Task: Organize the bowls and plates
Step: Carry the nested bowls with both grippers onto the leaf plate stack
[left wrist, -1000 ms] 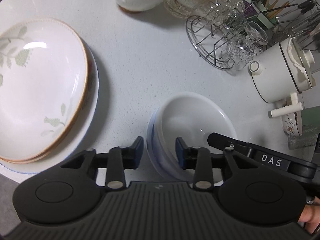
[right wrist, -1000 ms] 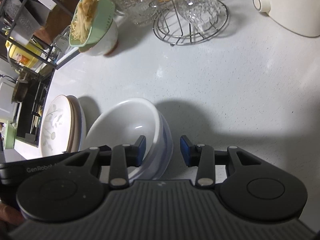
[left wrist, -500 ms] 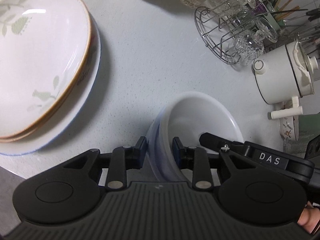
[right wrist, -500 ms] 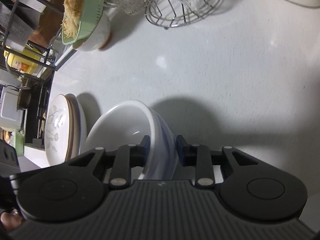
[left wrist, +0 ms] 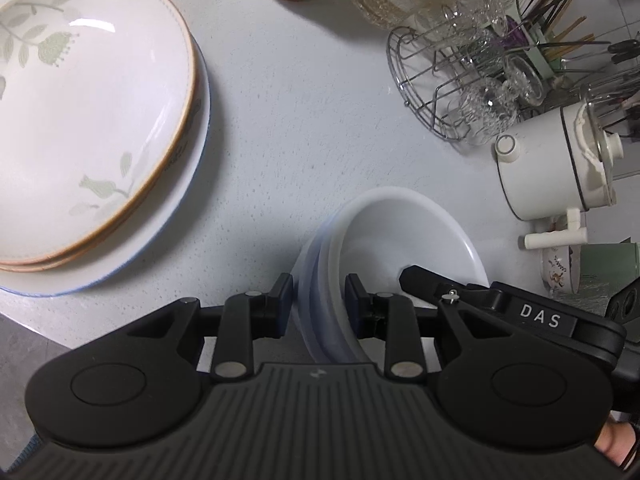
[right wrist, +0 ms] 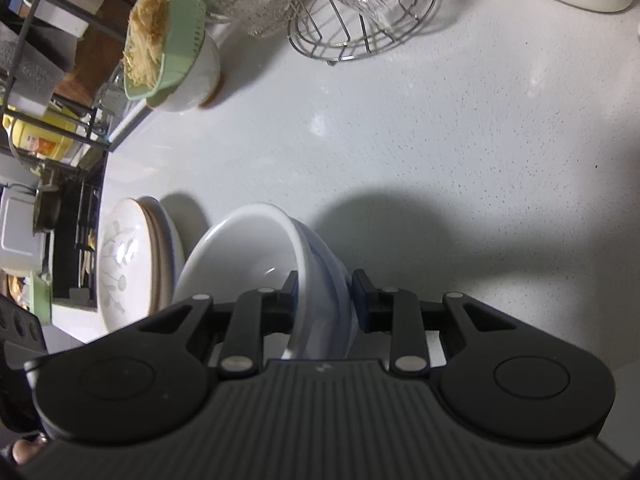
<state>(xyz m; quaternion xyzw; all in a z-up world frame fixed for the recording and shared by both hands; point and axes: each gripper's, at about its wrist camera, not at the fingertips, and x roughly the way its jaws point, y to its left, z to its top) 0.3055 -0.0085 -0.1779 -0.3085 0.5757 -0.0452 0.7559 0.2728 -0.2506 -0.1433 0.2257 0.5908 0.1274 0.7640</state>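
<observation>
A stack of white bowls [left wrist: 400, 236] is held above the white counter. My left gripper [left wrist: 318, 300] is shut on the stack's near rim, one finger inside and one outside. My right gripper [right wrist: 326, 292] is shut on the opposite rim of the same bowls [right wrist: 256, 248]. A stack of plates [left wrist: 88, 120], with a leaf-patterned brown-rimmed plate on top, lies at the left. It also shows in the right wrist view [right wrist: 128, 264] at the left, beside the bowls.
A wire rack with glasses [left wrist: 460, 92] and a white pot [left wrist: 552, 168] stand at the right. A white bowl with a green strainer [right wrist: 168, 56] stands at the back. A cutlery holder [left wrist: 548, 28] is behind the rack. Shelves [right wrist: 36, 80] lie beyond the counter's left edge.
Both grippers closed onto the bowl stack's rims and lifted it off the counter. The stack has risen and the counter looks farther away.
</observation>
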